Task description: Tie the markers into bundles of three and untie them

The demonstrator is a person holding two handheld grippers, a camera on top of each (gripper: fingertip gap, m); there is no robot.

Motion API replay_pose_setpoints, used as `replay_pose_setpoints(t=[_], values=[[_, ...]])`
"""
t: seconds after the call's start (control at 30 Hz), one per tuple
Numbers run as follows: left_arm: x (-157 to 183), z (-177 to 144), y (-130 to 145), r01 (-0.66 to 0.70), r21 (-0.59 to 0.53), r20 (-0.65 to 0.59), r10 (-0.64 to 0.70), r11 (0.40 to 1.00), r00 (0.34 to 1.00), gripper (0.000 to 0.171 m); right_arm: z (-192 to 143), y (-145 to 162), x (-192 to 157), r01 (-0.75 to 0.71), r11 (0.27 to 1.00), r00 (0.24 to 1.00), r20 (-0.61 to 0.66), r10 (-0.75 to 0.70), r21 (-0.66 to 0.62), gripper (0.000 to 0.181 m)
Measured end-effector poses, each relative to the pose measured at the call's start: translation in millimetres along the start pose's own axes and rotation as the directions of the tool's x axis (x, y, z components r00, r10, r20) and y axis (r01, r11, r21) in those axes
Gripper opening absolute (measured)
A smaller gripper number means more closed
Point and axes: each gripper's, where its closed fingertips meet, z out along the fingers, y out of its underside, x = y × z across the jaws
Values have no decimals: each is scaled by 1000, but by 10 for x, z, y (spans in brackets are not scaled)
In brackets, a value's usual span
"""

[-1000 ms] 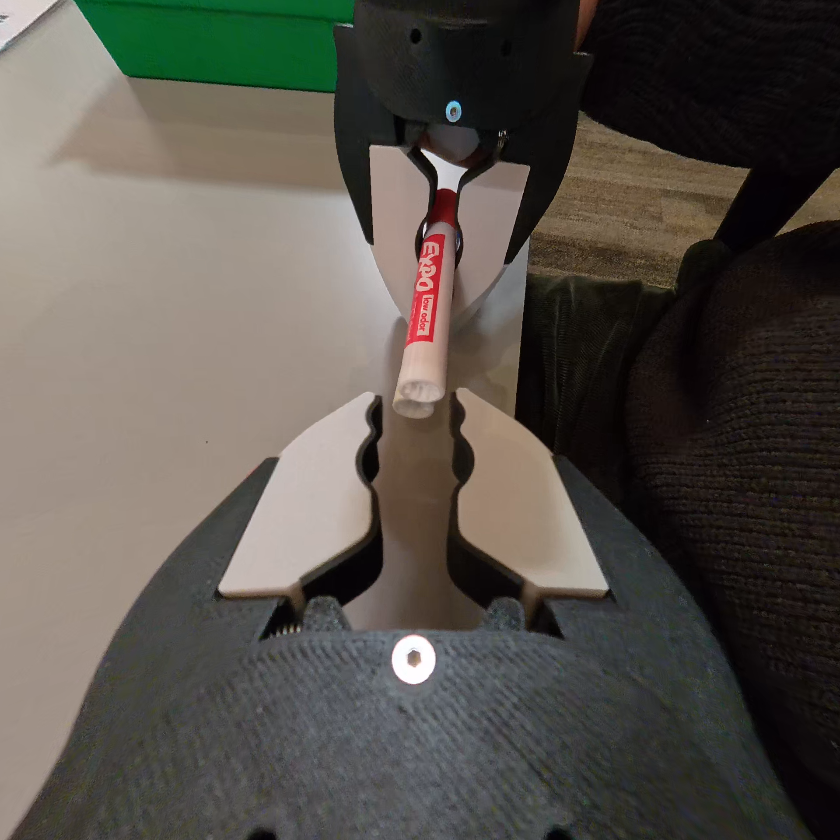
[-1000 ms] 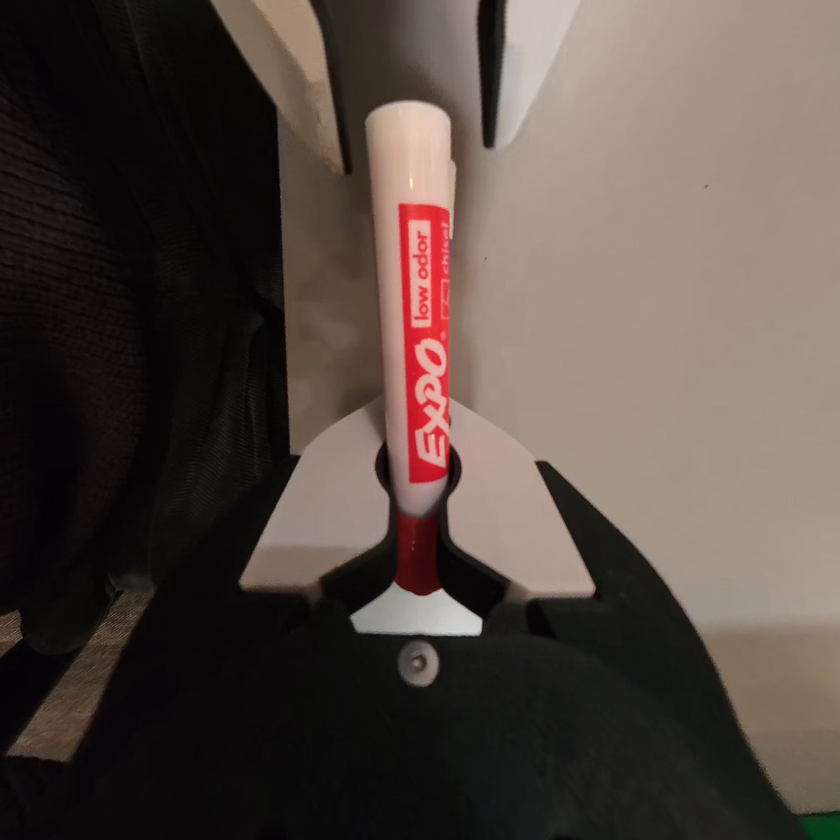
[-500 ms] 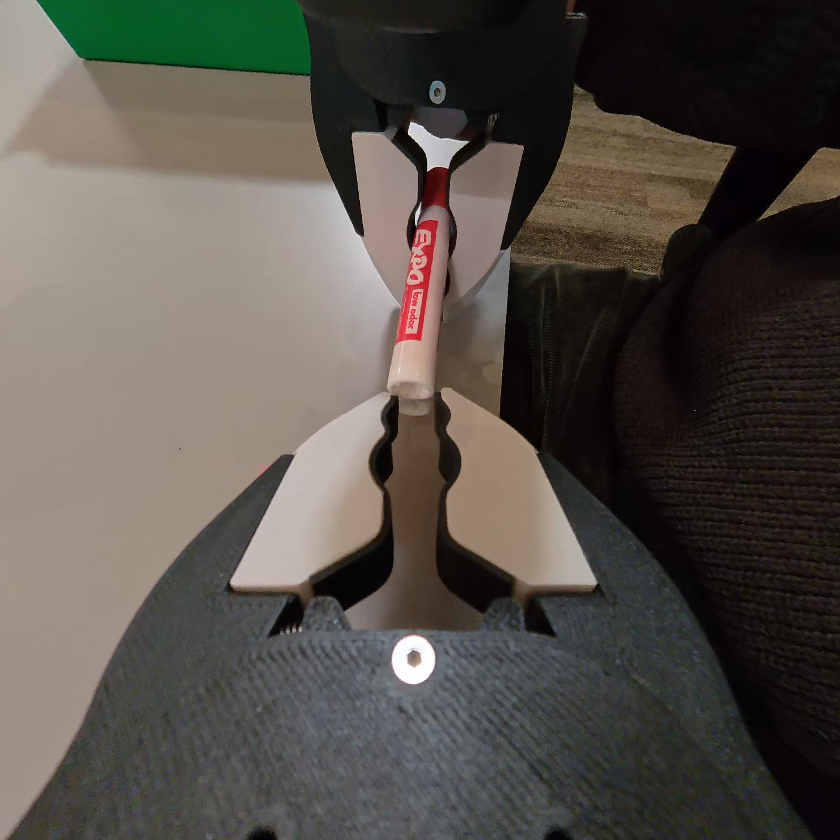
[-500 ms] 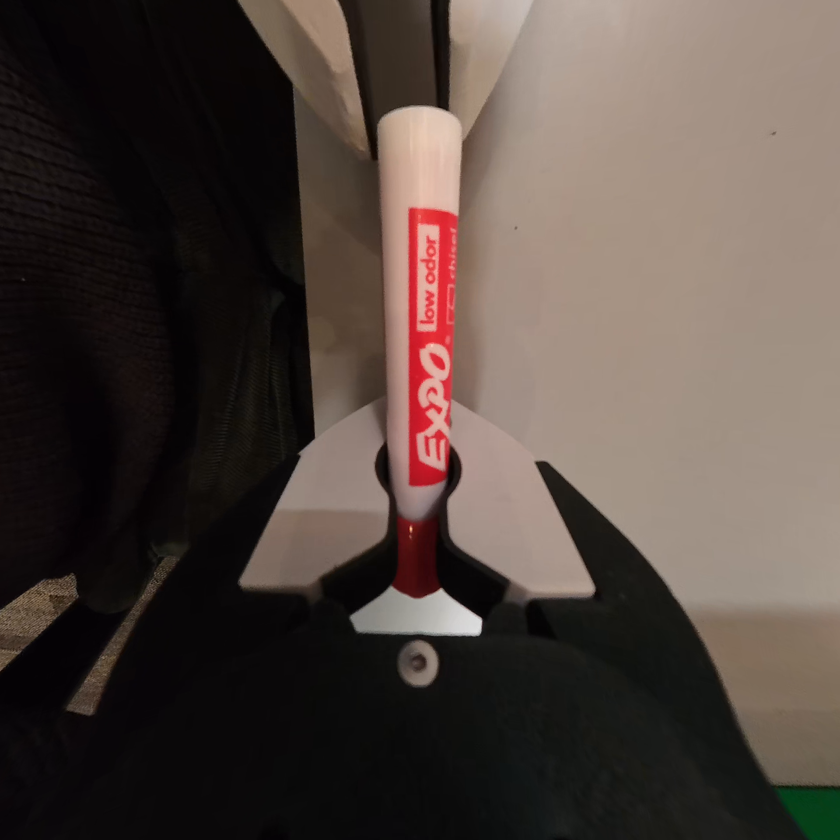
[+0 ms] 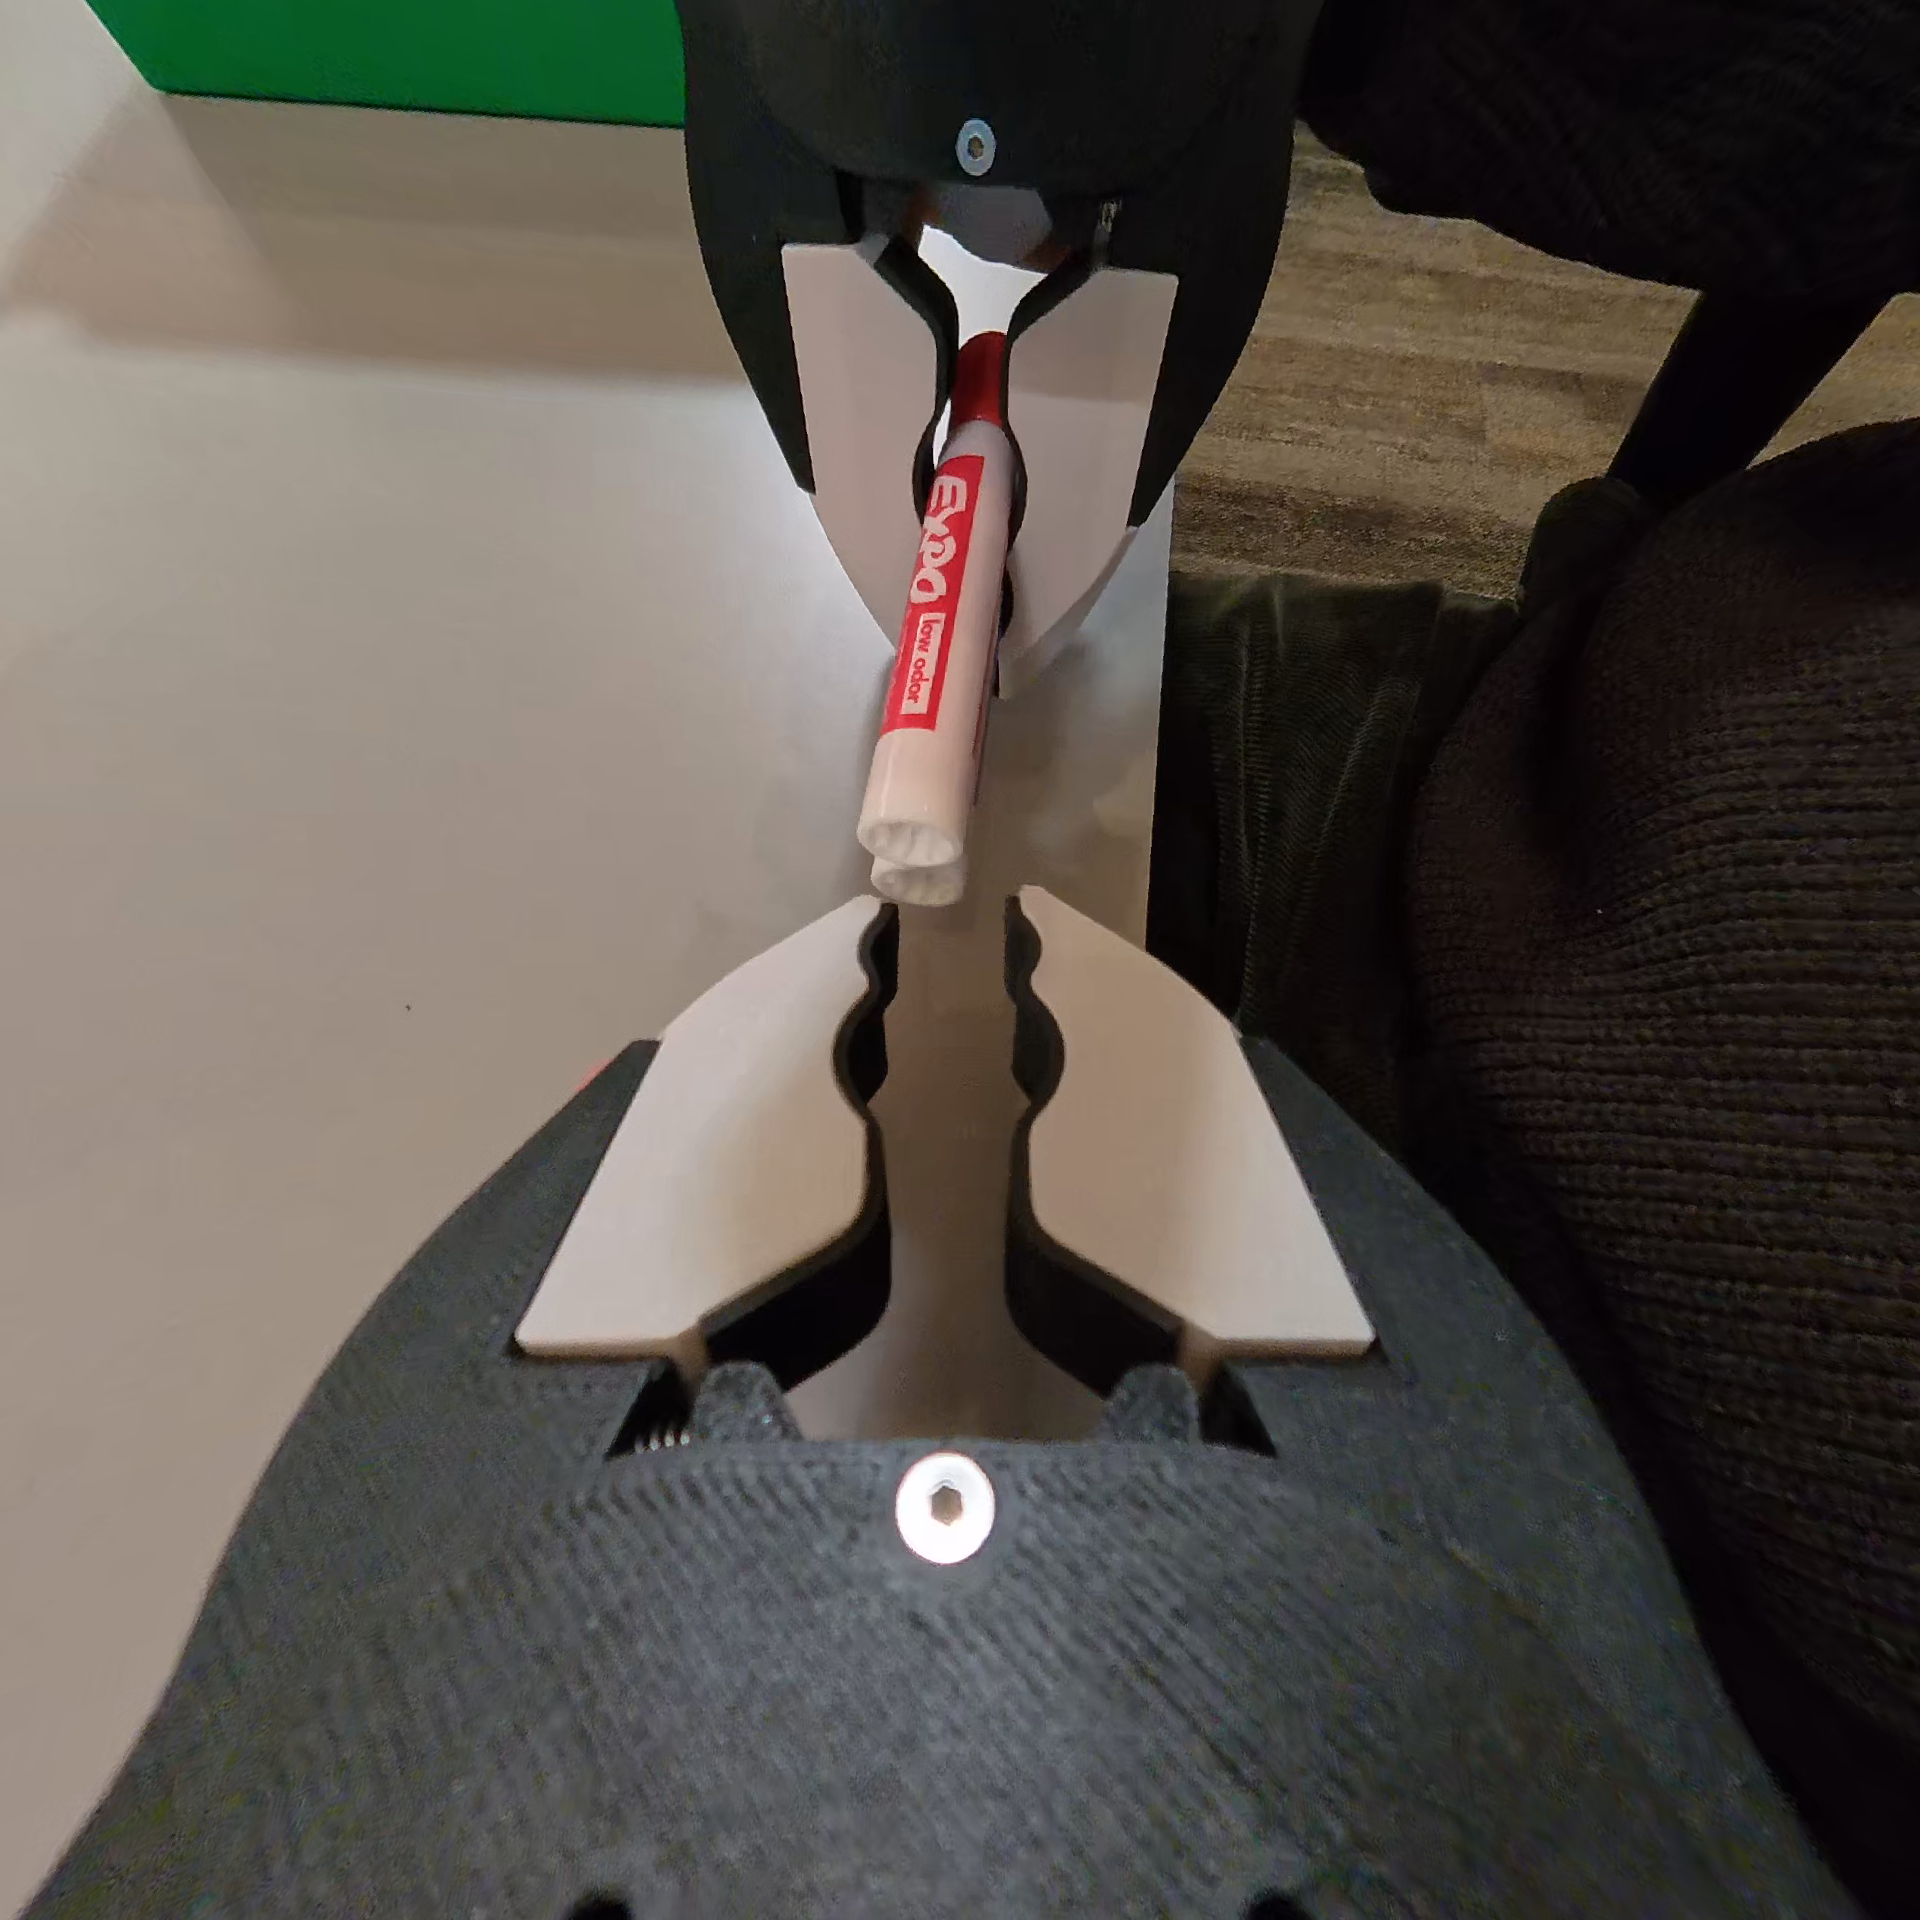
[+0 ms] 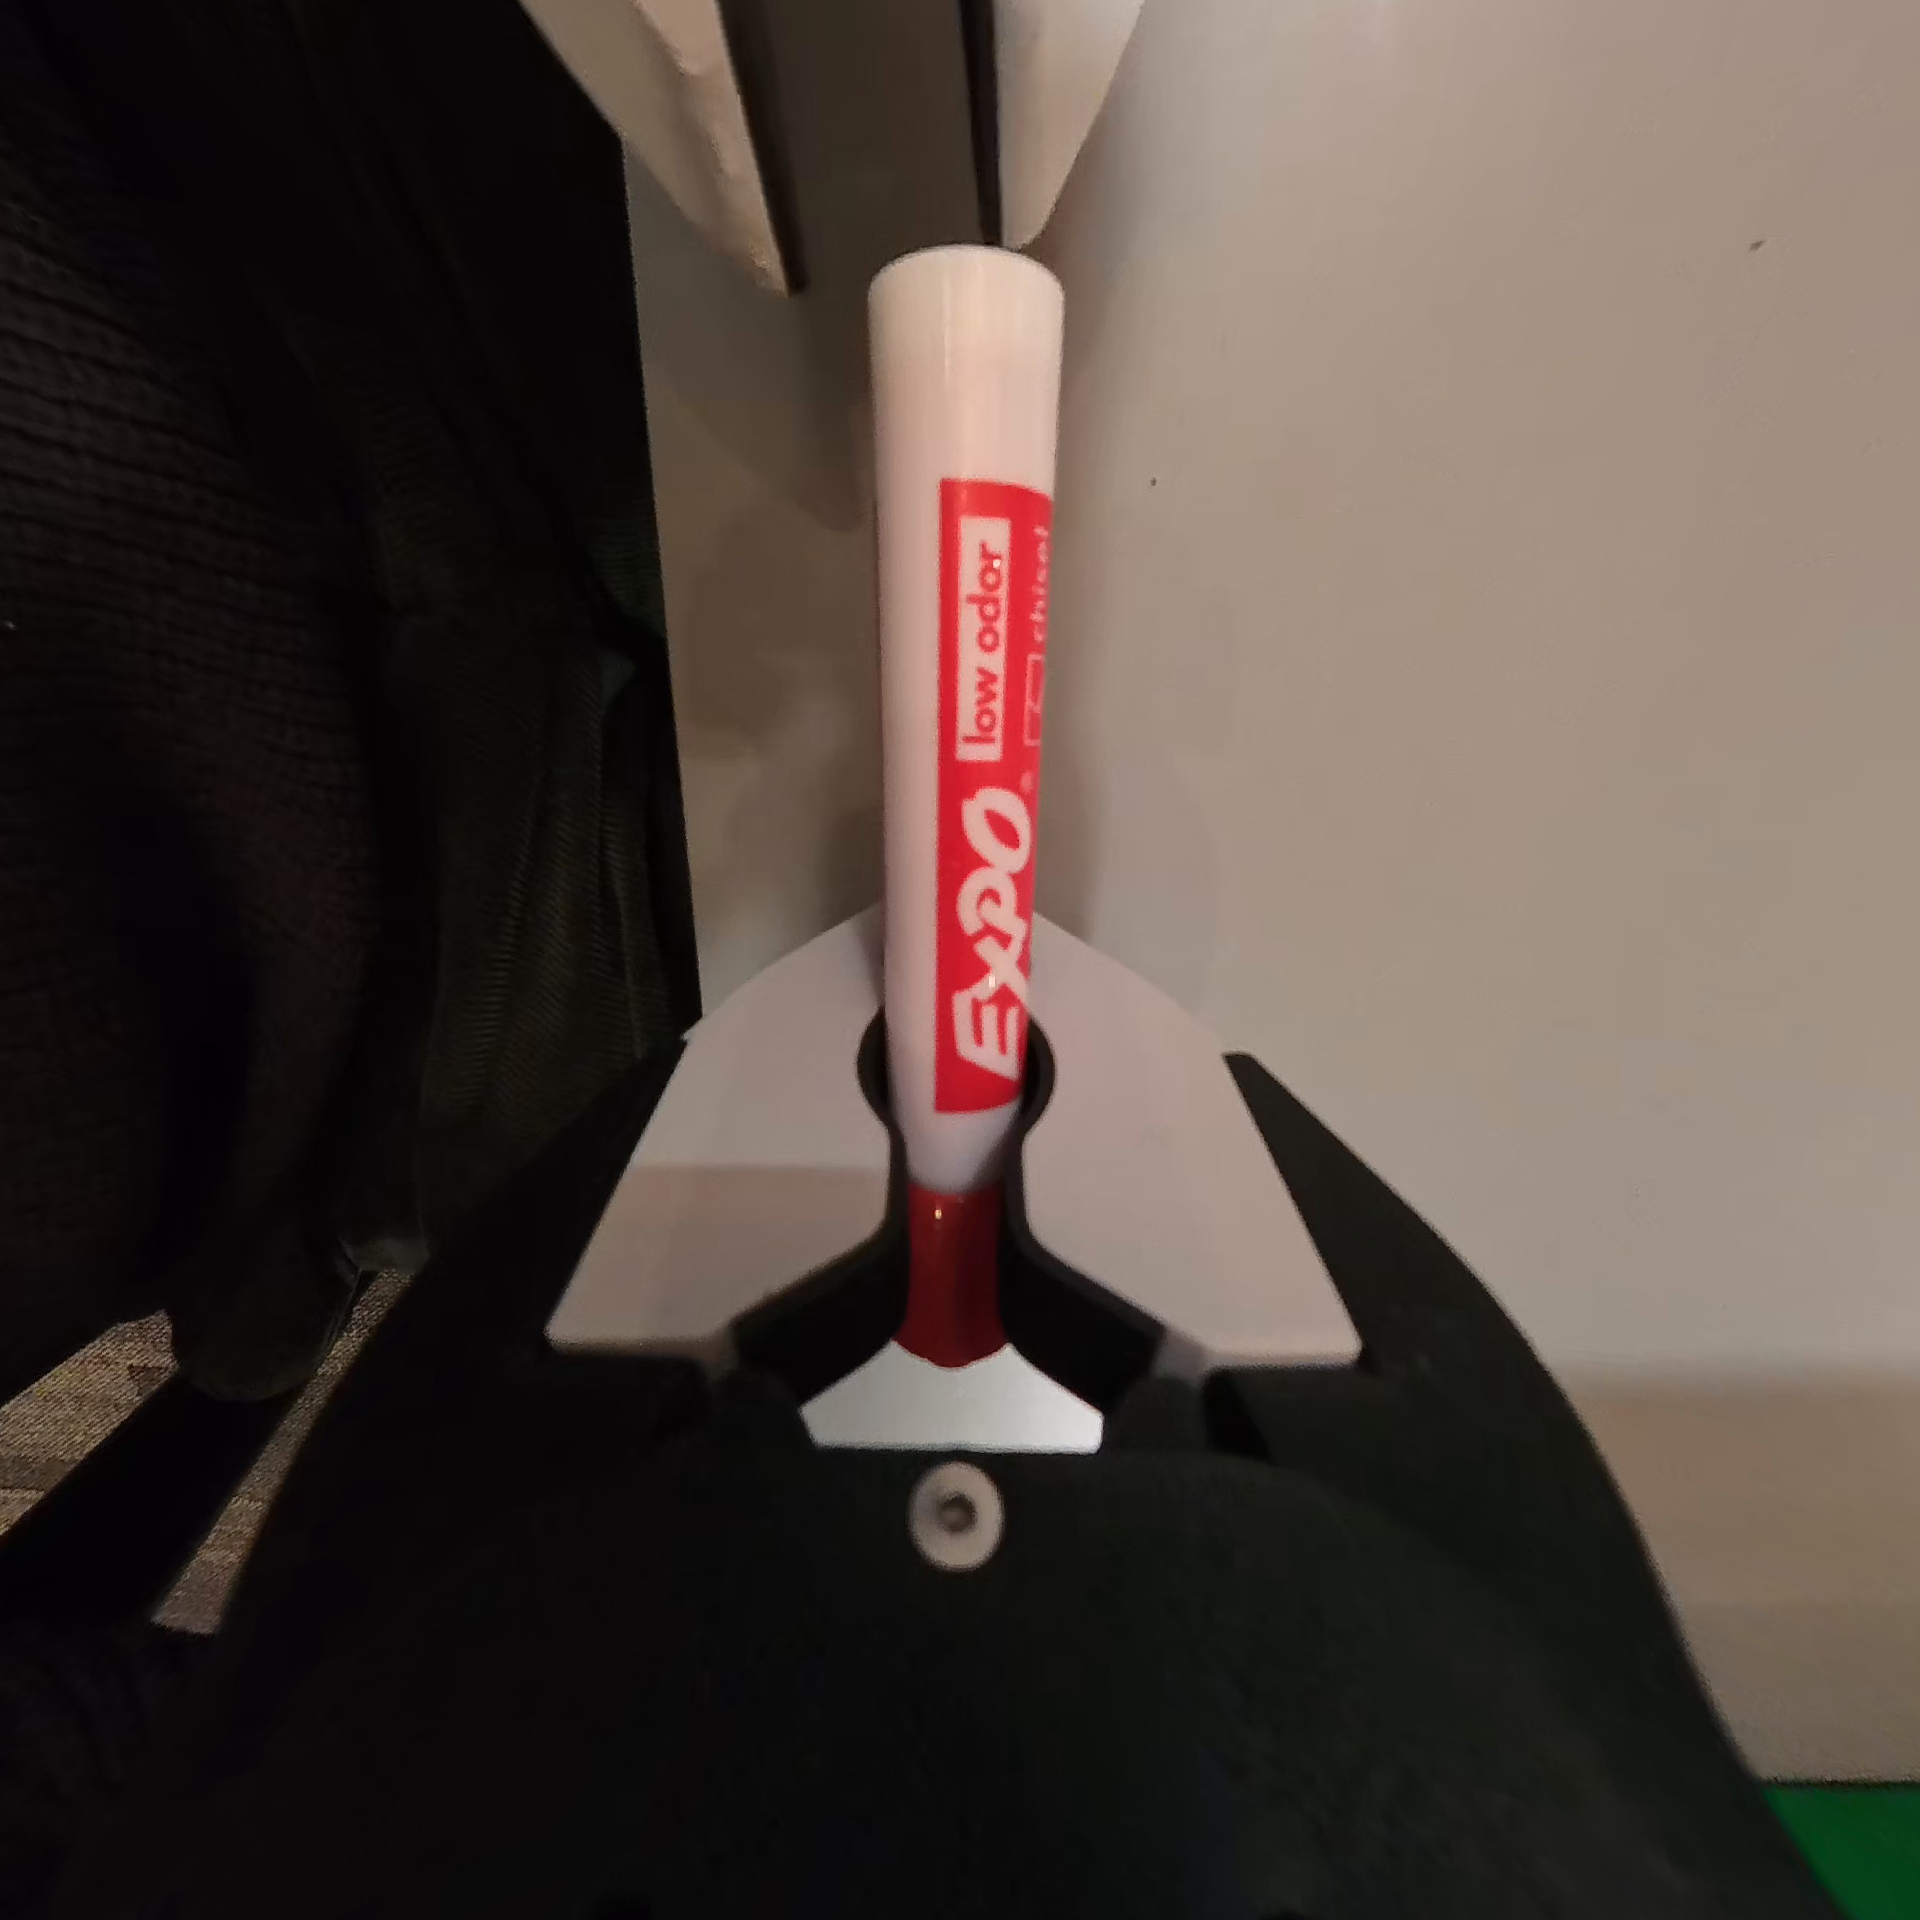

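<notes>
left gripper (image 5: 948, 914) has spread its jaws again and sits just short of the butt ends of the red dry-erase markers (image 5: 940, 665) that the right gripper (image 6: 956, 997) is pinching over the white table (image 5: 364, 675), so a crooked approach could knock them loose

A: Left tool (image 5: 943, 914): body?
B: Black printed shell, woven-looking ribbed texture; silver hex-socket screw at centre; two pale grey finger plates with wavy black inner edges.

A: Right tool (image 6: 961, 971)?
B: Same make: black shell, dull grey screw at 6 o'clock of its finger plates, which are pale with notched black edges.

A: Clothing?
B: Dark ribbed knit sleeve (image 5: 1683, 1039) at 3 o'clock.
</notes>
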Motion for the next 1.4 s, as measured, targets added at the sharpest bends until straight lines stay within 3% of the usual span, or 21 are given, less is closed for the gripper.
replay_pose_setpoints(t=[1.2,1.4], values=[[-13,56,119,-2,-65,14,3,998,1000,39,0,26,-14,-7,1000,1000,10,7,-5,15],[5,43,67,122,-38,-34,-124,992,992,59,-37,-35,53,29,999,999,-46,-28,28,14]])
